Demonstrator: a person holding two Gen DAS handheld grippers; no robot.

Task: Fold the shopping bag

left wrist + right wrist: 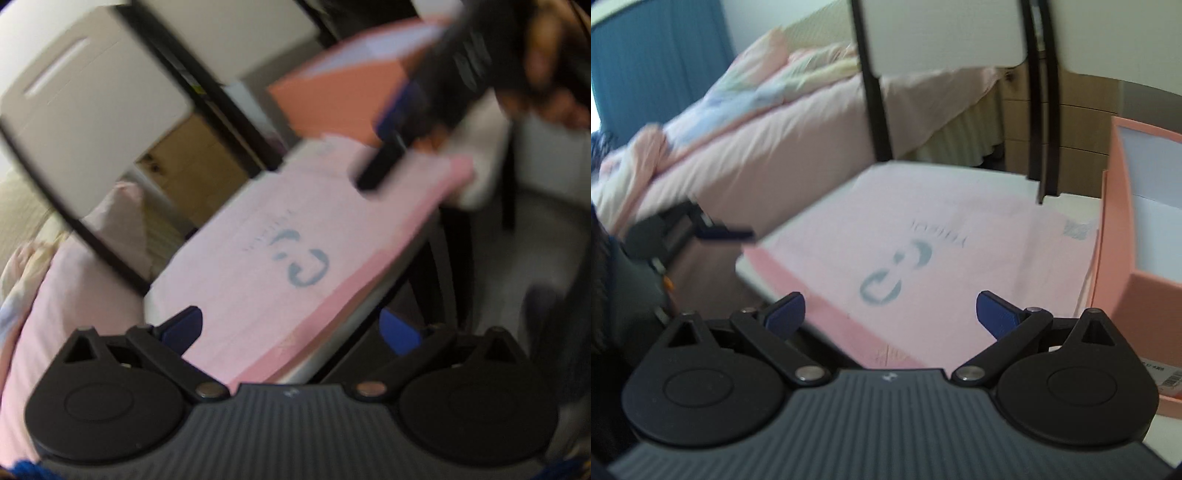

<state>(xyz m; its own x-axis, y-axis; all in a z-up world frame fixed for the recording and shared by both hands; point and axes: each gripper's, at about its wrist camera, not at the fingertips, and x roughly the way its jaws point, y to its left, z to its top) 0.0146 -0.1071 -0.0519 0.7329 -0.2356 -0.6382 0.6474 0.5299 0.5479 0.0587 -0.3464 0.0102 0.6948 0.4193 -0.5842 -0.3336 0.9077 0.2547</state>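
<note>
Right wrist view: shopping bag (923, 258) is lying flat on the table (753, 266), box (1137, 258) at 3 o'clock. Right gripper (890, 310) and left gripper (291, 328) are hovering spread, empty. Suggest pinching the near edge corners together, keeping the fold square.

Bag (923, 258) flat on table (1071, 201), box (1137, 236) beside.

Bed (798, 122) with pink bedding lying across upper left of right wrist view. Blue curtain (657, 55) hanging at far upper left. Dark-framed chair backs (945, 29) standing along top. Wooden drawers (1071, 122) showing upper right. White surface (1071, 201) sitting mid-frame.
</note>
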